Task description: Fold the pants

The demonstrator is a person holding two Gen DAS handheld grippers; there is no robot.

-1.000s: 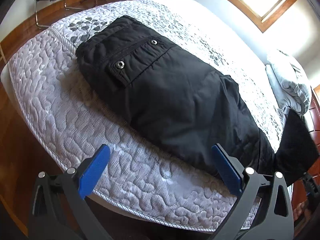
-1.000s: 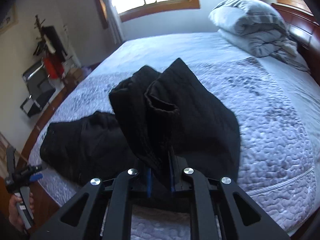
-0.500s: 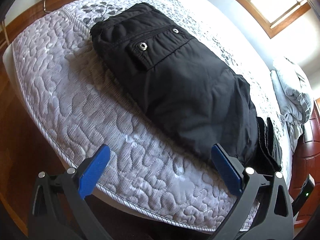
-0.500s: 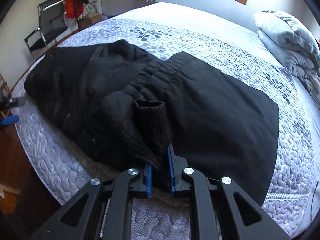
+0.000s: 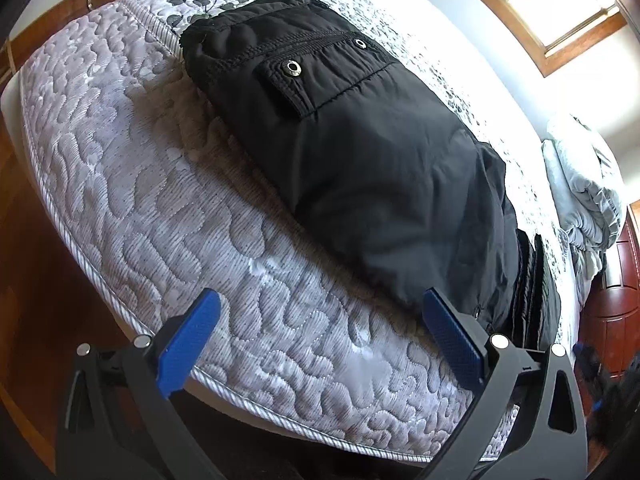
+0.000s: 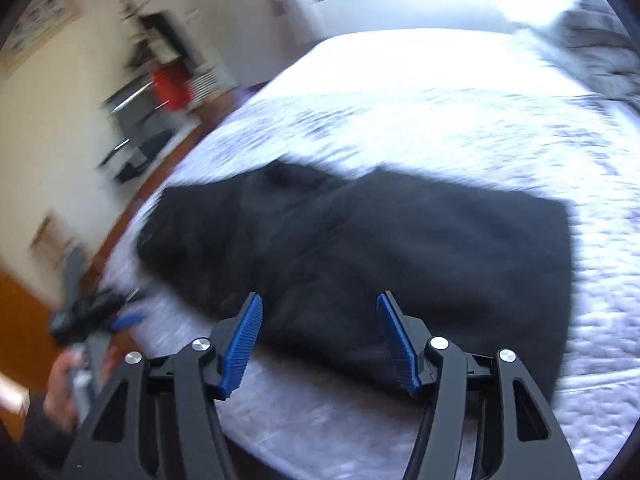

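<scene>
Black pants (image 5: 360,152) lie folded on the quilted mattress (image 5: 160,200), pocket snaps facing up. My left gripper (image 5: 322,340) is open wide above the mattress's near edge, its right pad close to the pants' near corner, with nothing between the pads. In the blurred right wrist view the pants (image 6: 360,248) form a flat dark rectangle. My right gripper (image 6: 320,344) hangs over their near edge. Its jaws are opening, and the pads press on nothing. A hand (image 6: 68,376) holds the left gripper (image 6: 88,312) at the left.
A bundled grey duvet (image 5: 588,188) lies at the bed's far right, by a dark wooden headboard (image 5: 616,280). Wooden floor (image 5: 24,280) runs along the bed's left side. A chair and red items (image 6: 168,84) stand by the far wall.
The right gripper has let go of the pants cuff and drawn back, leaving the leg folded flat over the rest. The left gripper sank slightly towards the mattress.
</scene>
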